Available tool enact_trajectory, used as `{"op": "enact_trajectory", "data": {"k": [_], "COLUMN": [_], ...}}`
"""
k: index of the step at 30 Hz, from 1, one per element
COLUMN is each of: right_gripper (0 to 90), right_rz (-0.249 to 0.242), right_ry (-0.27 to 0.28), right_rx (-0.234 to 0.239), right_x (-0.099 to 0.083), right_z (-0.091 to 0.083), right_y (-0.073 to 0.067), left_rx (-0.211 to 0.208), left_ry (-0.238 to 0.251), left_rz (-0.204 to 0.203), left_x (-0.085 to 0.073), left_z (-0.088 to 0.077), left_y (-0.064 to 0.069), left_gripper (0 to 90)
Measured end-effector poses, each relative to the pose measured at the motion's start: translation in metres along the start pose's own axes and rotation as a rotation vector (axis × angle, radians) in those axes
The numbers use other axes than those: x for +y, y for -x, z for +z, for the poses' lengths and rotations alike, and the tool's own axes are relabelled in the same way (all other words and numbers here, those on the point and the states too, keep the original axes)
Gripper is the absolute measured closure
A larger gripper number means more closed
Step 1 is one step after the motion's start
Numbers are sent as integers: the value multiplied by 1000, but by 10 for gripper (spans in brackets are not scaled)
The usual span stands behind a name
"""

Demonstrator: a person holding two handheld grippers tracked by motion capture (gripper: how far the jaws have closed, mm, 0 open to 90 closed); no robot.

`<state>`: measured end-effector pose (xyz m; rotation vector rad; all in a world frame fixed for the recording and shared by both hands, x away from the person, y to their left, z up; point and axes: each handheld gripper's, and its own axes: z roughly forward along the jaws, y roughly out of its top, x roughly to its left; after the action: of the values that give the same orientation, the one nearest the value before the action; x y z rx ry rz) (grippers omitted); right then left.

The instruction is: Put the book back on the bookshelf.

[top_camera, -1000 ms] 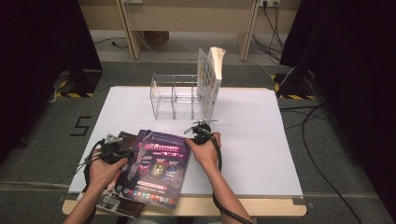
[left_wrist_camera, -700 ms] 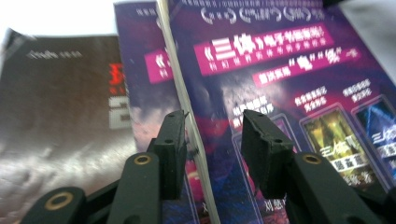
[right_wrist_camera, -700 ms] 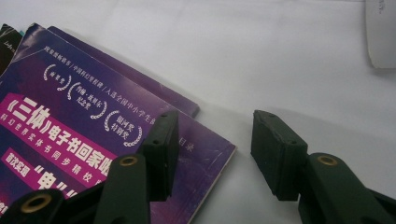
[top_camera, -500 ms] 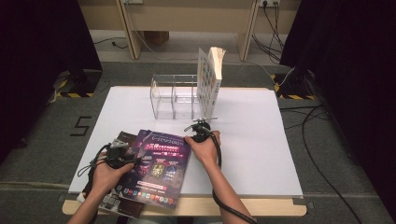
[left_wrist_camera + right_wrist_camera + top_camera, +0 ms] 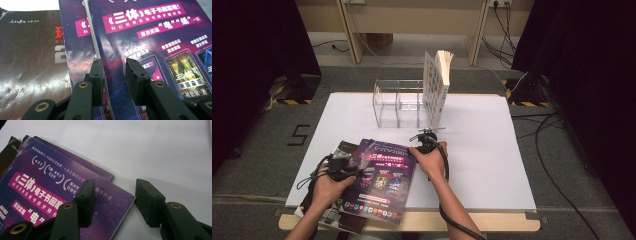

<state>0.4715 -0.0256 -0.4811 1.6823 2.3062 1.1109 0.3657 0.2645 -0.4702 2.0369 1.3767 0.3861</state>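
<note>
A purple-covered book [image 5: 384, 175] tops a small stack at the table's front left. My left gripper [image 5: 339, 165] sits at its left edge. In the left gripper view the jaws [image 5: 115, 65] straddle that edge of the purple book [image 5: 150, 37]. They have just been closing, with the edge between them and a gap still showing. My right gripper [image 5: 424, 142] is at the book's far right corner. In the right gripper view it [image 5: 116, 187] stands open: one jaw over the cover [image 5: 50, 190], the other over bare table.
Under the top book lie a second purple magazine [image 5: 77, 42] and a dark one [image 5: 30, 62]. A clear acrylic rack [image 5: 399, 102] stands at mid-table with a thick book [image 5: 437, 85] upright at its right end. The white table top [image 5: 492, 150] stretches to the right.
My left gripper has edged slightly toward the purple book's left edge. The right hand and the stack have kept still.
</note>
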Motion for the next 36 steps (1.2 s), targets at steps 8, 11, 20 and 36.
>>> {"op": "enact_trajectory", "data": {"k": [8, 11, 20, 36], "right_gripper": [536, 552, 555, 568], "right_rz": [37, 53, 71, 160], "right_ry": [5, 9, 15, 18], "right_rx": [10, 14, 12, 26], "right_x": [-4, -5, -9, -13], "right_z": [-3, -4, -7, -9], "right_y": [1, 3, 3, 4], "left_rx": [15, 16, 41, 41], "left_ry": [-2, -3, 0, -11], "left_rz": [-1, -3, 10, 5], "left_x": [1, 1, 0, 1], "left_z": [0, 0, 0, 0], "left_y": [2, 3, 6, 6], "left_gripper": [684, 686, 692, 693]}}
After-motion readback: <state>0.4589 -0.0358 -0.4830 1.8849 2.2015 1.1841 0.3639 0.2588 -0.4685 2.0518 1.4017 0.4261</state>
